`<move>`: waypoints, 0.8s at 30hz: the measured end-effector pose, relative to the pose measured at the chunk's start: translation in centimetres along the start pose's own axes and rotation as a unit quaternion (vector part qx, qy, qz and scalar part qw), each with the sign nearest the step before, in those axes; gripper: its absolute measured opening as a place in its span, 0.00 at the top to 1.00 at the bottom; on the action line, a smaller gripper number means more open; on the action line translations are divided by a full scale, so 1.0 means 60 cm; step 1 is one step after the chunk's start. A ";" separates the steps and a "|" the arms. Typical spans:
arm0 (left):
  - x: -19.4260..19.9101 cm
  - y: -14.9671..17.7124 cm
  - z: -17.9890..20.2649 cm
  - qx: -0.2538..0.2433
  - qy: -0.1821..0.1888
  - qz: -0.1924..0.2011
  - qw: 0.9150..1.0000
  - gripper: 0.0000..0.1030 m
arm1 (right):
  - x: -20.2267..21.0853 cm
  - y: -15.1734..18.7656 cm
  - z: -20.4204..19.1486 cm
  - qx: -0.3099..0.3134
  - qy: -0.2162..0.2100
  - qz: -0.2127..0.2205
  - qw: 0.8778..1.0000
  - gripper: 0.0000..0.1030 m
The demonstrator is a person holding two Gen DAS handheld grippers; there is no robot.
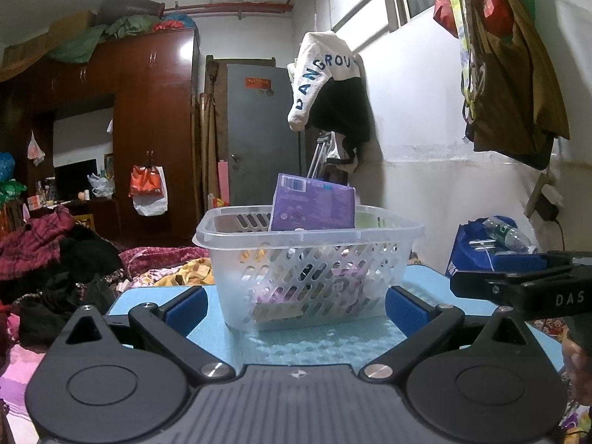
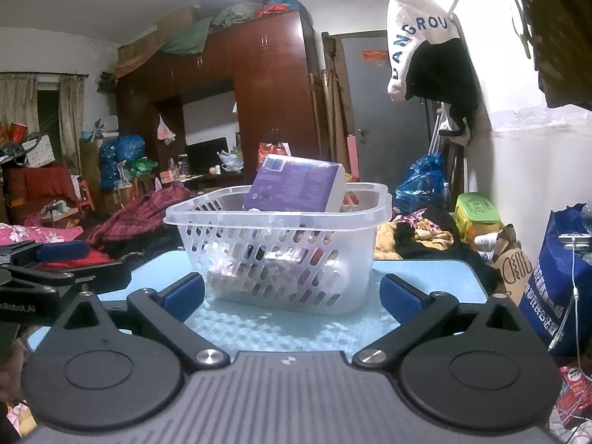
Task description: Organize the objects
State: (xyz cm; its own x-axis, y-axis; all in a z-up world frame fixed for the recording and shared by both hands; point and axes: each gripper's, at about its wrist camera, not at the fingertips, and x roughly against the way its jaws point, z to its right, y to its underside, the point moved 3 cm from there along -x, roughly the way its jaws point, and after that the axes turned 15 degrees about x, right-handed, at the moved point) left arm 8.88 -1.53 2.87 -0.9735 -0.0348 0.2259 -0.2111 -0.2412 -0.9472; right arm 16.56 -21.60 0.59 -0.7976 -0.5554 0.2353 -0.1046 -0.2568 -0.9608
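- Left wrist view: left gripper [image 1: 295, 309] spread wide, holding nothing, low over the blue mat [image 1: 325, 344].
- Basket [image 1: 309, 259] standing upright on the mat, straight ahead, its near wall between the two blue pads [image 1: 187, 309] but apart from both.
- Purple pack [image 1: 312, 203] leaning inside, poking well above the rim; smaller packets dimly visible through the slots, too blurred to name.
- Right gripper [image 1: 518, 288] entering at the right edge, seen only from the side.
- Right wrist view: right gripper [image 2: 292, 298] likewise wide apart and empty, facing the same basket [image 2: 281, 255] from the other side.
- Basket on the mat [image 2: 296, 329], not touched by either pad [image 2: 401, 299].
- Purple pack [image 2: 296, 188] tilted against the far wall, upper end above the rim.
- Left gripper [image 2: 63, 255] just visible at the left edge.
- Handling, as a judgement: thin clear plastic, likely light, walls probably flexing under a squeeze and somewhat slick.
- Best taken at the thick rolled rim, probably one gripper on each short side, for stiffness.
- Pack looking soft and light; likely to tip out if the basket tilts.
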 end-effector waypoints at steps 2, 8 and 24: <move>-0.001 0.001 0.000 0.002 -0.001 -0.001 1.000 0.00 | 0.000 0.000 -0.001 0.000 0.000 0.000 1.000 0.00; -0.004 0.001 0.000 0.005 0.001 -0.004 1.000 0.00 | 0.001 0.000 -0.002 -0.002 0.000 0.001 1.000 0.00; -0.009 0.008 0.006 -0.005 -0.001 -0.004 1.000 0.00 | 0.001 0.001 0.000 -0.002 0.000 0.002 1.000 0.00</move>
State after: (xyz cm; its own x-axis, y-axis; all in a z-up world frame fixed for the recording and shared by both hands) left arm 9.32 -1.99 2.41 -0.9716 -0.0343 0.2339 -0.2200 -0.2317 -0.9476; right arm 16.51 -21.65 0.57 -0.7979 -0.5562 0.2324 -0.1047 -0.2518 -0.9621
